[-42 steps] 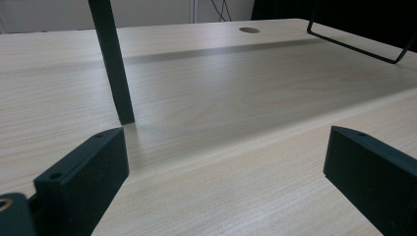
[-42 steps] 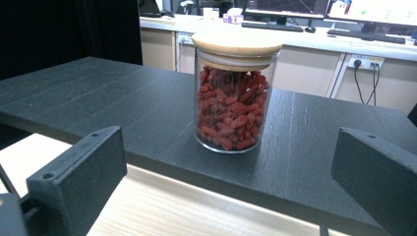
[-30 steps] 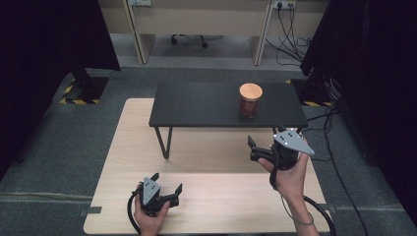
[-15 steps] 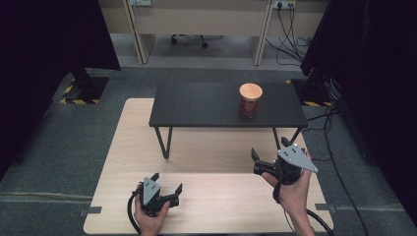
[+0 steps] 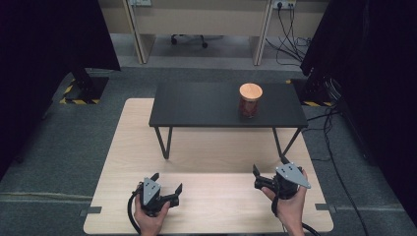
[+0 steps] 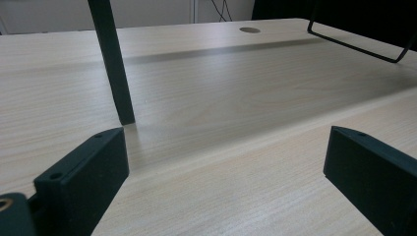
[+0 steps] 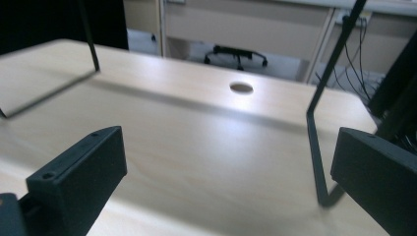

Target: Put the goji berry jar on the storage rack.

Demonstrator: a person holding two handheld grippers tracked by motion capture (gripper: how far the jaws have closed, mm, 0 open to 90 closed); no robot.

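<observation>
A pale wooden bench (image 5: pixel 206 152) fills the middle of the high view, lying on grey carpet (image 5: pixel 64 142). On its far half stands a small black table (image 5: pixel 201 105) on thin metal legs, its top dark and flat. Near the right end of that black top sits a jar (image 5: pixel 250 100) with a round wooden lid, upright and well apart from both hands.

At the near edge of the bench, the person's left hand (image 5: pixel 147 221) holds the left tool (image 5: pixel 168 190) low over the wood, its two jaws spread wide with nothing between them. In the left gripper view the black jaws rise from the bottom corners, far apart, with bare wood grain between them and one black leg (image 6: pixel 112 59) of the small table standing just beyond the left jaw.

The right hand (image 5: pixel 290 209) holds the right tool (image 5: pixel 260 179) near the bench's right edge, with the grey three-cornered plate (image 5: pixel 292 175) on top. Its jaws are likewise spread and hold nothing. In the right gripper view they frame the bench, a round cable hole (image 7: pixel 241 87) in the wood, and a bent black leg frame (image 7: pixel 319 128) close to the right jaw. Beyond the bench, an office chair base (image 7: pixel 236 53) stands on the floor.
</observation>
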